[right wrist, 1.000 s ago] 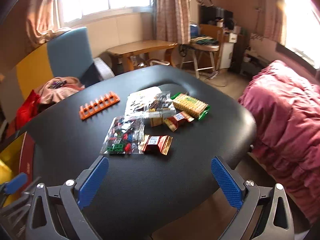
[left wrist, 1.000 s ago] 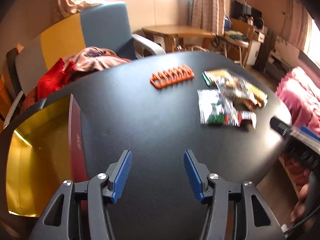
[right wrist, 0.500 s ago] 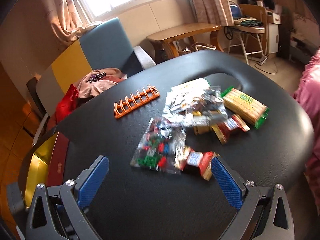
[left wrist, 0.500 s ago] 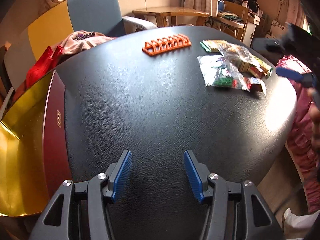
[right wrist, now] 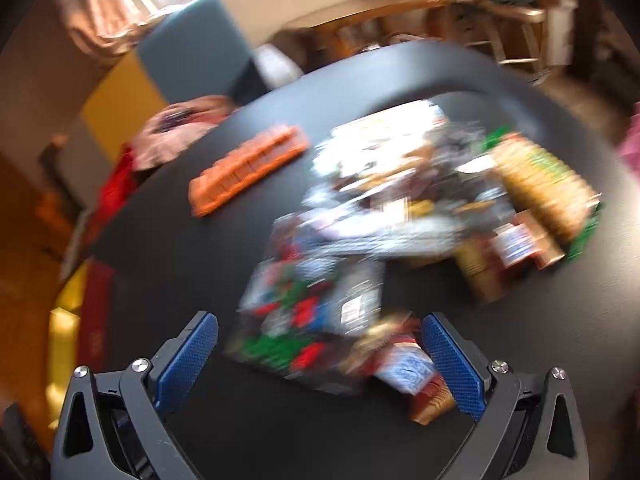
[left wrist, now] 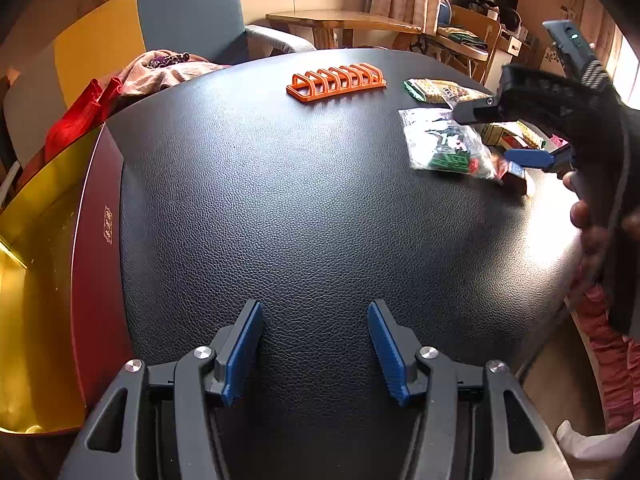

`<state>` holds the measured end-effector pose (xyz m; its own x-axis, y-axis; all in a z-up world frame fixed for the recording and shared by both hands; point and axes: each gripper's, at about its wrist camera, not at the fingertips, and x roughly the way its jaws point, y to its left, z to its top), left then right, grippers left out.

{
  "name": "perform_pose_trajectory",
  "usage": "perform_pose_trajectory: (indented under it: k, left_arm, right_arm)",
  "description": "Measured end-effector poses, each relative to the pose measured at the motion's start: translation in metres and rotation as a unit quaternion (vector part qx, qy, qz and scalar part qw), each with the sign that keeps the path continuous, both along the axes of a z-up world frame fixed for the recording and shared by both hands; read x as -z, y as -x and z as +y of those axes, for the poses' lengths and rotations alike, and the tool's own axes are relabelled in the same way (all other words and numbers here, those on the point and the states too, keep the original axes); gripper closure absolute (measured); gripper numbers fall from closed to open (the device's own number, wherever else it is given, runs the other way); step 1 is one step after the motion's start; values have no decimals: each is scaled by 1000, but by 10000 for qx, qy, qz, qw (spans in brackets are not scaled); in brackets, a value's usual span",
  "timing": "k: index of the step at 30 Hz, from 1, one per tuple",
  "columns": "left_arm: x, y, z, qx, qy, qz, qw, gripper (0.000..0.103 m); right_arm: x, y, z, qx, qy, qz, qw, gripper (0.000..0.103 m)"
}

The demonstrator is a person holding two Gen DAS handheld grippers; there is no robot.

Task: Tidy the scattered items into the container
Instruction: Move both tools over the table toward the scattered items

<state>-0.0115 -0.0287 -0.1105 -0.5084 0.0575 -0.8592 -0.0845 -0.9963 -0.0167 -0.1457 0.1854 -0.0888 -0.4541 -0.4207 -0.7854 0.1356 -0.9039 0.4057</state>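
Now the right gripper is over the snack pile, fingers spread wide and empty, straddling the toy bag and a red wrapper on the black worktop. Left gripper hangs half-open, nothing in it. Pick-up step, I'd say; next comes a close on one packet, then across to the gold container at the left edge.

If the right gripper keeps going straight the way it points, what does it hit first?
Probably the clear bag of coloured bricks and the red snack packet beside it, both lying between the open jaws of the right gripper; blur leaves depth uncertain.
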Motion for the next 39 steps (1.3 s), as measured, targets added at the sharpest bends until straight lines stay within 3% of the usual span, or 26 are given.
perform_pose_trajectory:
  k: [3,5,9,13,18,25,29,31,36,39]
  left_arm:
    - [0,-1,-1,17,17,12,10000,47]
    - [0,0,-2,0,-16,5,10000,47]
    - [-1,-1,-3,-18,1,20,10000,47]
    - [-1,-2,-3,-11,24,39,10000,47]
    - [-2,-5,-6,-34,18,16,10000,47]
    - [-20,6,-12,-37,-102,193,9998,47]
    - [-36,28,0,322,-170,281,9989,47]
    - [-45,42,7,566,-448,285,9970,47]
    - [-60,72,29,986,-673,345,9922,43]
    - [-58,90,48,1365,-812,190,9871,40]
  right_arm:
    - [-9,-12,-9,-402,631,21,9972,0]
    - [-17,-21,-1,-336,754,131,9965,0]
    - [-26,-34,30,58,677,214,9975,0]
    - [-25,-42,47,277,233,276,9990,0]
    - [-18,-47,40,73,-238,271,9993,0]
    - [-19,-51,28,-119,-185,437,9988,0]
    - [-22,-58,28,-81,-320,528,9981,0]
    - [-23,-65,29,-78,-417,558,9975,0]
    - [-20,-79,33,-73,-694,585,9958,0]
    - [-19,-84,38,-25,-712,585,9957,0]
